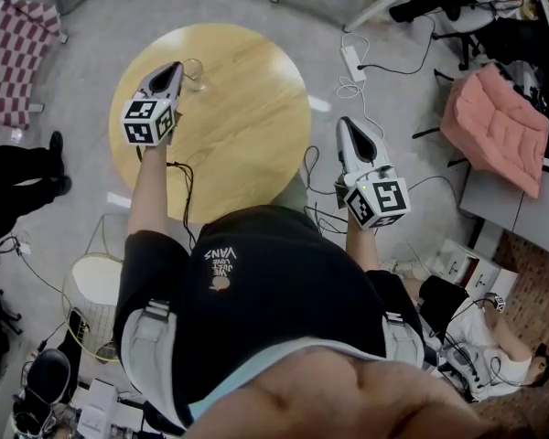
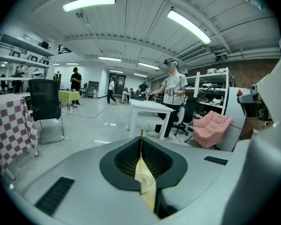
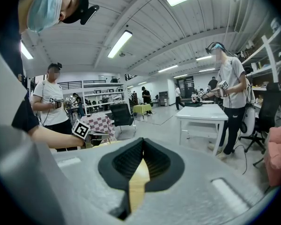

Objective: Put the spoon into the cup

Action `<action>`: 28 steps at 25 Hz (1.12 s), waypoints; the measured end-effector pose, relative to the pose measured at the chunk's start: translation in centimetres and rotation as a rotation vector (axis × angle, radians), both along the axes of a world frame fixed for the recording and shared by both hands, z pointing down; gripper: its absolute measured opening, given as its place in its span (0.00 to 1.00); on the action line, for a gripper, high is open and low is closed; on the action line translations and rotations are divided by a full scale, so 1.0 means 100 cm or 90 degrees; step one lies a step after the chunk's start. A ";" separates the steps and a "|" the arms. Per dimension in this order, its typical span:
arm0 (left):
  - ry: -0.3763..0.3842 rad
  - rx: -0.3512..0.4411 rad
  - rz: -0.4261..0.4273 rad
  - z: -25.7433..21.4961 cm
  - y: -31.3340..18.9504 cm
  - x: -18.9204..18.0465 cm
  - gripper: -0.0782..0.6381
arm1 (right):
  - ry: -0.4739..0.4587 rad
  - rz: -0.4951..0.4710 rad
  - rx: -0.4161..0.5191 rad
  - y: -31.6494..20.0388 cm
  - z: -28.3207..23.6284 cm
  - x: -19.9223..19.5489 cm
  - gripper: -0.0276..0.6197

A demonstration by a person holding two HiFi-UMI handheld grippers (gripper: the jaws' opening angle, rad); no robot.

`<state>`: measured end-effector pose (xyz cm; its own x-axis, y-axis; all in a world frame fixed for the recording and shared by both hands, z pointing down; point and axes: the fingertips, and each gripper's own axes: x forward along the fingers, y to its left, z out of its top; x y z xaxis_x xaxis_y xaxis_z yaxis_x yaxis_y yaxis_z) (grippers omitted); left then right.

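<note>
A small clear glass cup (image 1: 195, 74) stands near the far edge of the round wooden table (image 1: 247, 126). I see no spoon in any view. My left gripper (image 1: 174, 66) hovers over the table's left part, its tip just left of the cup, jaws shut with nothing in them. The right gripper (image 1: 346, 123) is held off the table's right edge above the floor, also shut and holding nothing. In the left gripper view the left gripper (image 2: 141, 132) points level across the room. In the right gripper view the right gripper (image 3: 142, 140) shows closed jaws too.
A white power strip (image 1: 352, 62) with cables lies on the floor beyond the table. A pink armchair (image 1: 494, 122) stands at the right, a checked cloth (image 1: 9, 53) at the left, a wire basket (image 1: 91, 305) near my left leg. Other people and a white table (image 2: 150, 107) stand farther off.
</note>
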<state>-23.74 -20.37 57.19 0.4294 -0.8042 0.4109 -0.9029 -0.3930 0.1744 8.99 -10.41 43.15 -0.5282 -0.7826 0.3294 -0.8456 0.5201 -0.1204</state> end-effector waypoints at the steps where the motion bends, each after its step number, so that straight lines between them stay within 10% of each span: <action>1: -0.002 -0.002 0.000 0.001 0.000 0.000 0.12 | 0.000 0.000 0.000 0.000 0.000 0.000 0.04; 28: 0.008 -0.006 -0.011 0.001 0.005 -0.005 0.22 | -0.006 -0.002 0.003 0.003 -0.003 -0.002 0.04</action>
